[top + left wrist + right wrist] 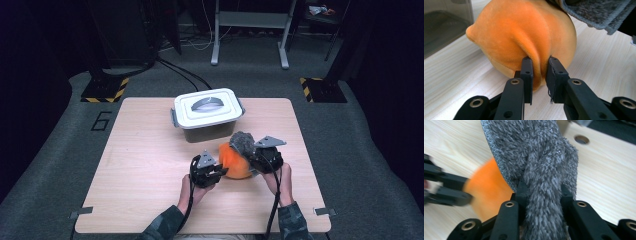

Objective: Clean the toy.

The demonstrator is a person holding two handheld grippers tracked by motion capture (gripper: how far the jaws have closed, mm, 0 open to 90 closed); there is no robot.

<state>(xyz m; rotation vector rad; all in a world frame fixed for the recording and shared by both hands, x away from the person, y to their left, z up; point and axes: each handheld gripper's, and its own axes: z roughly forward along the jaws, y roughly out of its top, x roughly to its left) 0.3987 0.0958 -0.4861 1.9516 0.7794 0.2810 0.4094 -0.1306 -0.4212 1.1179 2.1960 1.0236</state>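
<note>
Tongs: left (539,72) pinches orange plush (529,37) fold; right (541,195) clamps grey cloth (536,157) hanging over plush.

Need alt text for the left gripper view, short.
The left gripper pinches a fold of an orange plush toy lying on a light wooden table. A grey fuzzy cloth drapes over the toy's top right.

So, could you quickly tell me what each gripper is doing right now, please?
Left gripper: shut on a fold of the orange plush toy.
Right gripper: shut on the grey fuzzy cloth, bunched between its jaws.
</note>
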